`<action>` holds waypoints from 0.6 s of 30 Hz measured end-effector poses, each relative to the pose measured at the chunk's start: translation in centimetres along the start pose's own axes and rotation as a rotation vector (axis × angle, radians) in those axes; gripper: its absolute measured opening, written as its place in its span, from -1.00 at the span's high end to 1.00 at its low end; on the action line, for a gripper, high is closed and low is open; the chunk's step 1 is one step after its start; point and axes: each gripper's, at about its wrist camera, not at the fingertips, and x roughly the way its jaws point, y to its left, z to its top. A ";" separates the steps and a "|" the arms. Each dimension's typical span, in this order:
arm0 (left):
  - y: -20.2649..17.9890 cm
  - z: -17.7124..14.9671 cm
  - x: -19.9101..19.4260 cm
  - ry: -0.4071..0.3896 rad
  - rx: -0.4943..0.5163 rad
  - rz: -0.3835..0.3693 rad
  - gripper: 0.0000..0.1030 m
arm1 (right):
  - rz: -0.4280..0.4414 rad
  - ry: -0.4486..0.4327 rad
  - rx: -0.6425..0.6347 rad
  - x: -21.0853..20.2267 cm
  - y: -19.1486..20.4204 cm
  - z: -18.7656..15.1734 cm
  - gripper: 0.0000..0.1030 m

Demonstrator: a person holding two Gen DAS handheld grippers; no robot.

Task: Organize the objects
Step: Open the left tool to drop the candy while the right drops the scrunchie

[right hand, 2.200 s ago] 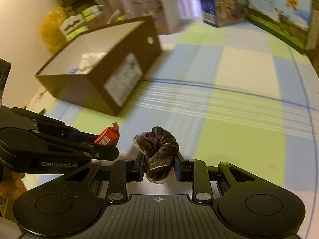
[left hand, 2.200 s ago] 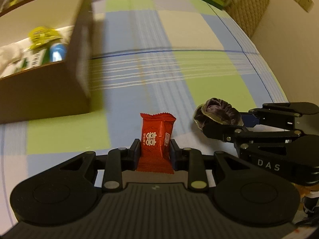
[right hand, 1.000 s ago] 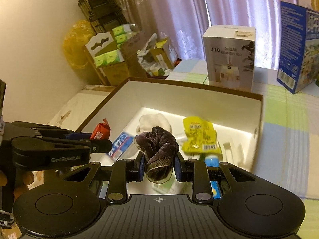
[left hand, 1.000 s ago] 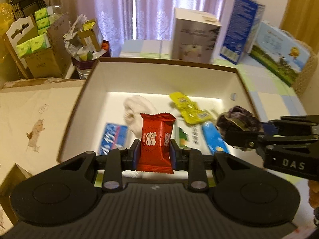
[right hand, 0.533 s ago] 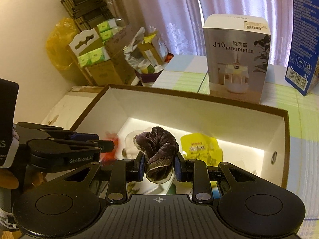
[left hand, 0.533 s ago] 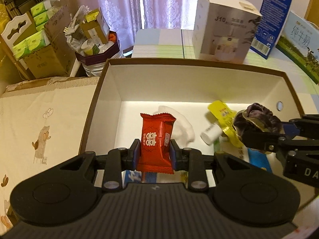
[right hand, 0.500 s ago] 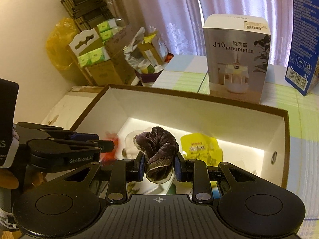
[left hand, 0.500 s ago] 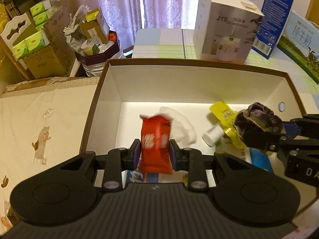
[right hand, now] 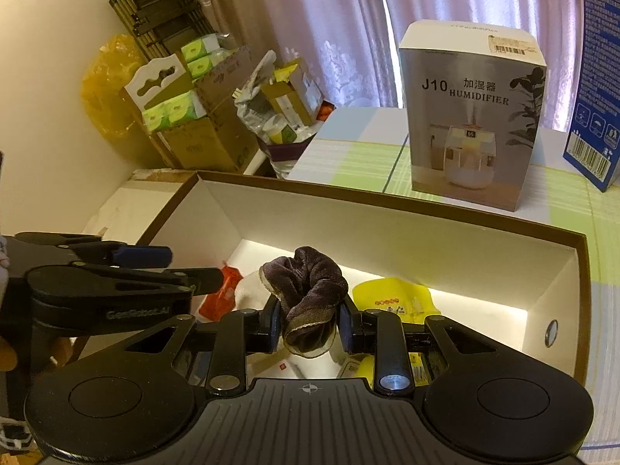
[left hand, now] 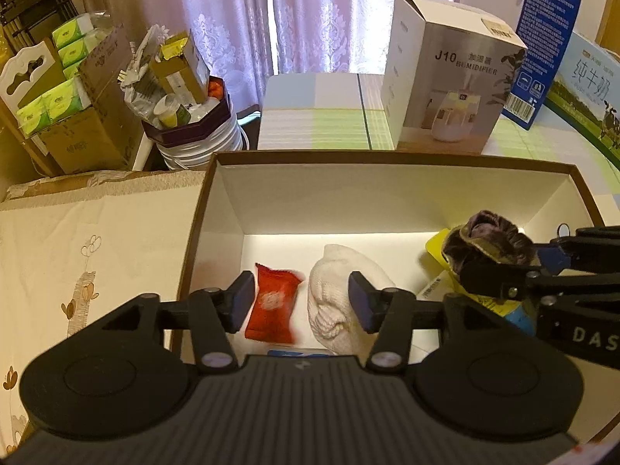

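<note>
My left gripper (left hand: 301, 301) is open above the brown box (left hand: 387, 158). A red candy packet (left hand: 273, 304), blurred, is free between its fingers and over the box floor; it also shows in the right wrist view (right hand: 221, 294). My right gripper (right hand: 308, 319) is shut on a dark purple velvet scrunchie (right hand: 308, 294) and holds it above the box; the scrunchie also shows in the left wrist view (left hand: 490, 242). In the box lie a white cloth (left hand: 341, 294) and a yellow packet (right hand: 391, 300).
A white humidifier carton (left hand: 445, 73) stands behind the box on the checked tablecloth (left hand: 310, 124). Blue cartons (left hand: 542, 42) stand at the far right. Cardboard boxes with green tissue packs (left hand: 58, 97) and a cluttered bin (left hand: 186, 116) stand at the left.
My left gripper has opened and let go of the red candy packet, which is dropping into the box. My right gripper still holds the scrunchie and has moved a little further over the box.
</note>
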 end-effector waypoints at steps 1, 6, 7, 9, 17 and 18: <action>0.1 0.0 -0.1 -0.001 -0.003 -0.001 -0.04 | -0.002 -0.012 0.007 0.1 -0.1 0.1 0.48; 0.5 0.1 -0.4 -0.011 -0.009 0.000 -0.21 | -0.012 -0.094 0.017 0.0 0.0 0.9 -0.02; 0.5 0.2 -0.4 -0.013 -0.012 -0.002 -0.23 | -0.009 -0.106 0.015 -0.2 0.1 1.1 -0.05; 0.7 0.2 -0.7 -0.018 -0.020 -0.006 -0.30 | -0.006 -0.125 0.018 -0.6 0.1 1.3 -0.06; 0.8 -0.1 -2.5 -0.049 -0.032 -0.014 -0.56 | -0.018 -0.103 0.031 -2.8 -0.4 0.5 -0.09; 0.9 -0.1 -2.7 -0.053 -0.034 -0.015 -0.63 | -0.021 -0.098 0.031 -3.1 -0.5 0.2 -0.12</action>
